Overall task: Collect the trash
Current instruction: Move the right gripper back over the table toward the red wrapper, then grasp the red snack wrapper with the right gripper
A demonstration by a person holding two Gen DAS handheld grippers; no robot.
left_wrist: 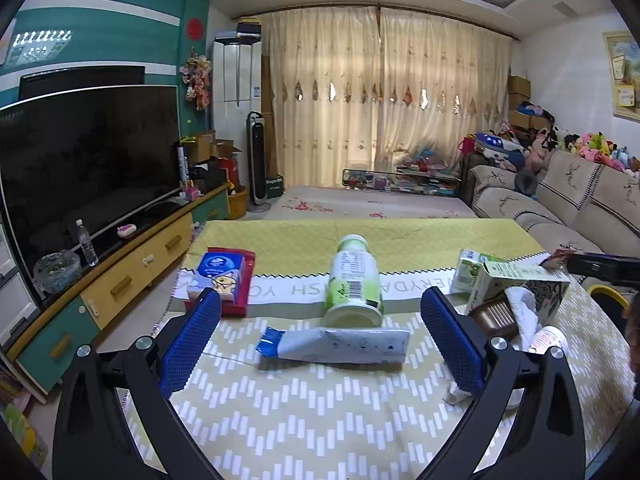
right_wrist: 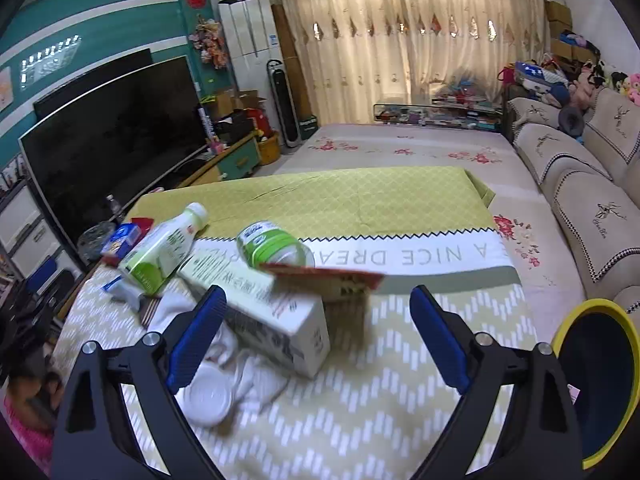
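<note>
Both tools were wide open and held nothing. The left tool (left_wrist: 320, 336) framed the squeezed tube (left_wrist: 334, 345) at the frame's centre, likely to pinch it. The right tool (right_wrist: 318, 334) faced the carton (right_wrist: 272, 312); the yellow-rimmed bin (right_wrist: 600, 380) waited at lower right of the counter (right_wrist: 360, 420).

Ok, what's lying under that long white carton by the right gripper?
White tissue spreads out from beneath the carton, and a round white lid lies in it. Anything further under the carton is covered.
</note>
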